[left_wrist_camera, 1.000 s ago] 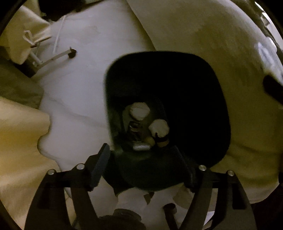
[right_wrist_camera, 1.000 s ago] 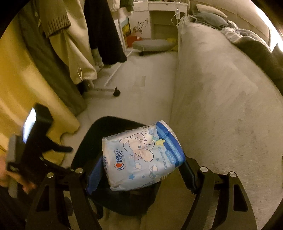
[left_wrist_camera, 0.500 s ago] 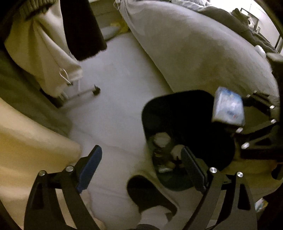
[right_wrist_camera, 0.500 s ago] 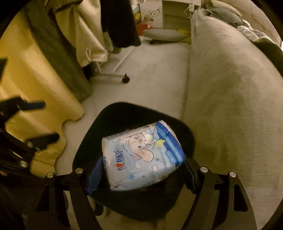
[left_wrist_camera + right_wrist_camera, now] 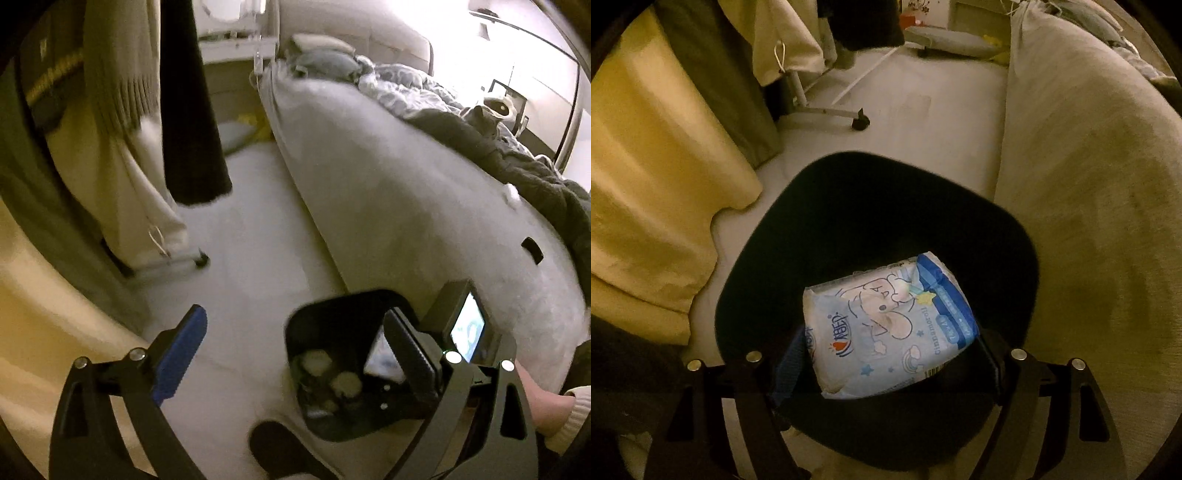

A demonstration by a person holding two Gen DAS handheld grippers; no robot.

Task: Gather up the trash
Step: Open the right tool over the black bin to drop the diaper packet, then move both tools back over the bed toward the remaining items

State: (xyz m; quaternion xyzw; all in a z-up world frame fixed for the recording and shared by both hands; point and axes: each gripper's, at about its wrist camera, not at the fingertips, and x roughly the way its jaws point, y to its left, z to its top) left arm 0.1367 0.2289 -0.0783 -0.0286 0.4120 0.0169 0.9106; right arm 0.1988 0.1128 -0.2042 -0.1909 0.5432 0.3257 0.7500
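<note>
The right tongs (image 5: pixel 892 356) grip a soft blue-and-white tissue pack (image 5: pixel 886 328) printed with a cartoon figure, their pads pressed to its two sides, and hold it directly over the mouth of a black trash bin (image 5: pixel 849 206). The left tongs (image 5: pixel 295 358) are spread wide with nothing between them, the blue pad on one finger plainly apart from the other. Seen from the left wrist view, the bin (image 5: pixel 332 317) stands on the pale floor (image 5: pixel 251 229) just beside the bed (image 5: pixel 406 206), and crumpled white wads (image 5: pixel 332 373) lie in its bottom. A dark slipper (image 5: pixel 280 443) sits on the floor near the bin. To the left hang a cream curtain (image 5: pixel 650 177) and clothes (image 5: pixel 147 110) on a wheeled rack, one caster (image 5: pixel 860 122) resting on the floor. Further off, rumpled grey bedding (image 5: pixel 424 88) and a pillow (image 5: pixel 325 62) lie on the bed, with white furniture (image 5: pixel 236 48) at the far wall.
</note>
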